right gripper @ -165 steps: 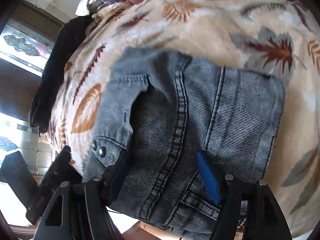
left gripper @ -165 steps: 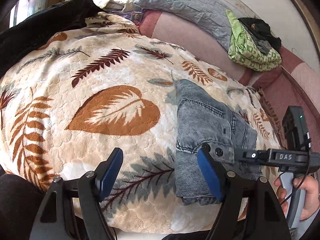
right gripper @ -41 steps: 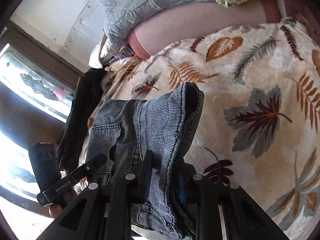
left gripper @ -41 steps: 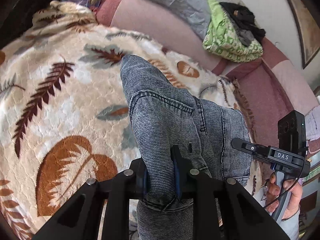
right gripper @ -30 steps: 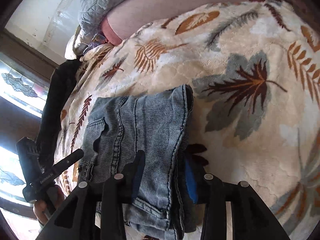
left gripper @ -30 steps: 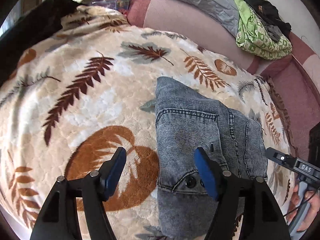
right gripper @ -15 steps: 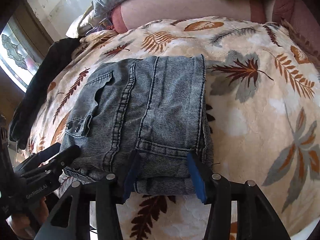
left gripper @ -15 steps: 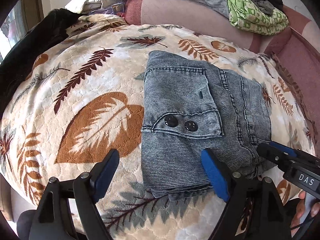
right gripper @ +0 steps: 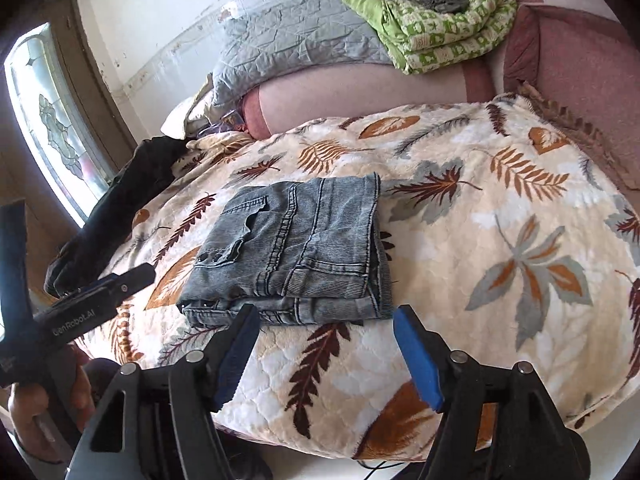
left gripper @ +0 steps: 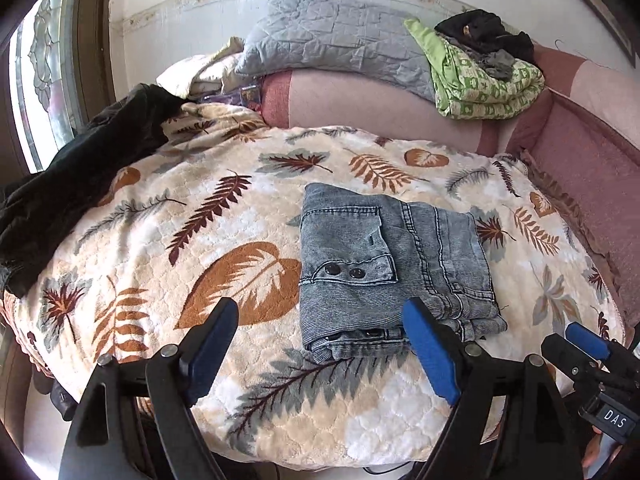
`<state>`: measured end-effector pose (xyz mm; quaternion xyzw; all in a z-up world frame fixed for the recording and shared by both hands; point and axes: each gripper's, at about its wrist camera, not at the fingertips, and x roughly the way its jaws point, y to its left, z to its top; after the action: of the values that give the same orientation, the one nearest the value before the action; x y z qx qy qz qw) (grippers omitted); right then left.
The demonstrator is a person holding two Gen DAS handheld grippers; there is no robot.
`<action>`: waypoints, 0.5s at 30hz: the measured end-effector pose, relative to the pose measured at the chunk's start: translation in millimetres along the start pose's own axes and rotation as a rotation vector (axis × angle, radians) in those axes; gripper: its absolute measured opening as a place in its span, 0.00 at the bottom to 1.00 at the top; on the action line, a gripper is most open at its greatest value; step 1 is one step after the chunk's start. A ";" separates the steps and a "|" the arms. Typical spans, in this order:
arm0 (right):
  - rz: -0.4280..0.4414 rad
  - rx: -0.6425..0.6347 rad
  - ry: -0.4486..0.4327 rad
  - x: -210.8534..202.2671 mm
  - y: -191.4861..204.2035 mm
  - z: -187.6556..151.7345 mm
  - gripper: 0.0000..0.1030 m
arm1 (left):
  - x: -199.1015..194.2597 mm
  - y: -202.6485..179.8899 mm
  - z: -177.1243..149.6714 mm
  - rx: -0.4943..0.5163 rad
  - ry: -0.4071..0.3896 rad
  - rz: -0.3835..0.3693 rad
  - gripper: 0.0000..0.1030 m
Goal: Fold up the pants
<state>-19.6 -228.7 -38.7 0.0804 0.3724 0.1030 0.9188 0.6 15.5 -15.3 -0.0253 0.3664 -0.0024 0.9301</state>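
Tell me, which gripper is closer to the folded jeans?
Left, I think, but only slightly. The left gripper hangs at the folded jeans near edge, one fingertip overlapping it. The right gripper, jaws opening, sits just short of that edge.

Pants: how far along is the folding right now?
Done: the pants lie as a compact folded stack on the leaf-print blanket. In hand: nothing; the left gripper is open and the right gripper's jaws are opening, both empty. Left: apparently nothing, perhaps squaring the edges.

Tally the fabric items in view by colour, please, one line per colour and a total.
Grey denim: 1, folded pants
Leaf print: 1, blanket
Grey quilted: 1, quilt
Green patterned: 1, folded bedding
Black: 2, garment, clothes
Total: 6
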 end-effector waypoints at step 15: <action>-0.078 -0.144 0.010 -19.1 1.0 -26.1 0.82 | -22.5 -29.7 -8.9 0.041 0.033 -0.004 0.85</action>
<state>-51.4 -230.6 -44.2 -0.0009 0.3714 0.0941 0.9237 -21.5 -14.0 -5.0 -0.0071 0.3816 -0.0121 0.9242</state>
